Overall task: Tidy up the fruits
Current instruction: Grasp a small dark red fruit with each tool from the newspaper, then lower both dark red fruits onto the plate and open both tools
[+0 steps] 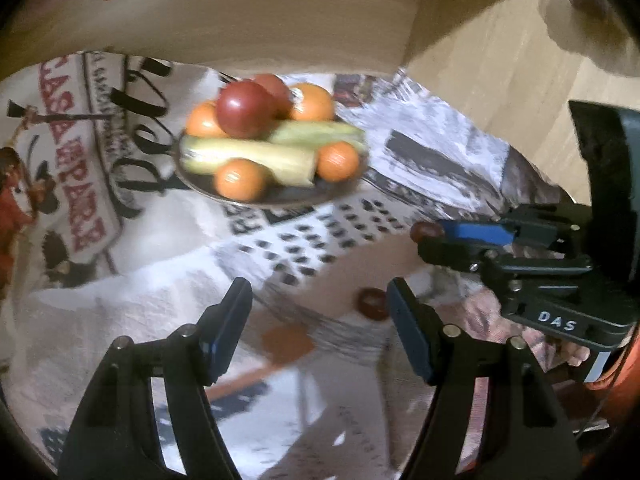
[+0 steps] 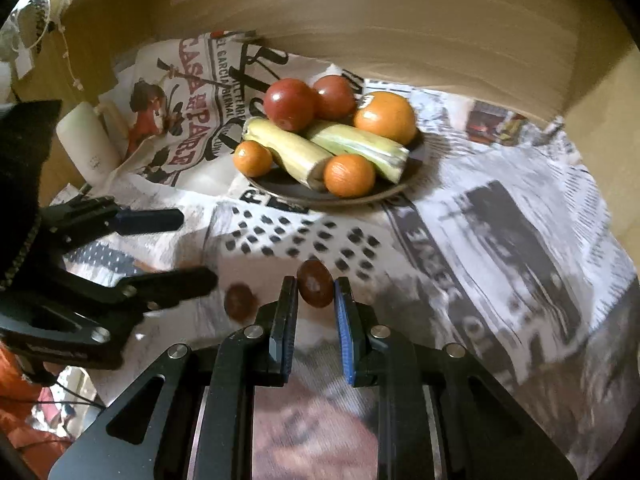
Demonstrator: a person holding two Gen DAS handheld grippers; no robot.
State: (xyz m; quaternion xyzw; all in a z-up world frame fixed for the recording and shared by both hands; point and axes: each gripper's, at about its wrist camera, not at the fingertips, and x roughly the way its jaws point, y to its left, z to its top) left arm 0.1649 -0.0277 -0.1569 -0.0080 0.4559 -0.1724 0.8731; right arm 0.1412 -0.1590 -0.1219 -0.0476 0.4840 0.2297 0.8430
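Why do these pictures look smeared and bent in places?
Left wrist view: the dark round plate of fruit is motion-blurred and the open left tongs stay sharper. Right wrist view: the newspaper sheet smears rightward, the fisheye lens curves the edges, and the small brown fruit in the right tongs is fairly crisp.

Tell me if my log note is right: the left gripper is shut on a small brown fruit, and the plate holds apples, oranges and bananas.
Wrong gripper. The right gripper is shut on the small brown fruit, as the right wrist view shows; the left gripper is open and holds nothing. The plate does hold apples, oranges and bananas.
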